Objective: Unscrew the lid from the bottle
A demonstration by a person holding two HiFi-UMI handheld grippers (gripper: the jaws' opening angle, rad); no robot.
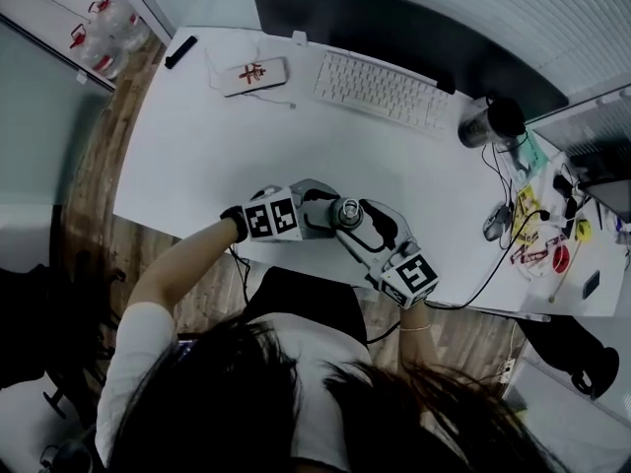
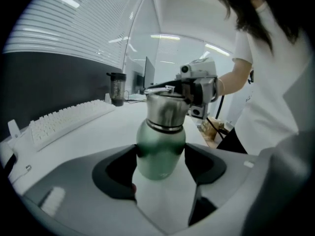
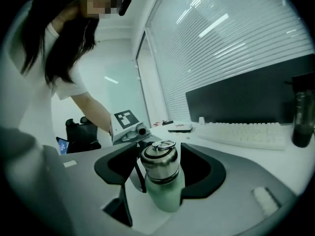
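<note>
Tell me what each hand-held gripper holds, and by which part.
The left hand-held gripper clamps the bottle by its green body. The right hand-held gripper appears closed on the lid at the top.

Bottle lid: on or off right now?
On. In both gripper views the steel lid caps the green bottle at its neck. How tightly it is screwed down cannot be told.

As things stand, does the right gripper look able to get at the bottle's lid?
Likely yes. The lid stands between the tongs of the right gripper with nothing in the way. The left gripper clamps the green bottle lower down, leaving the lid free. Whether the right tongs press it is unclear.
</note>
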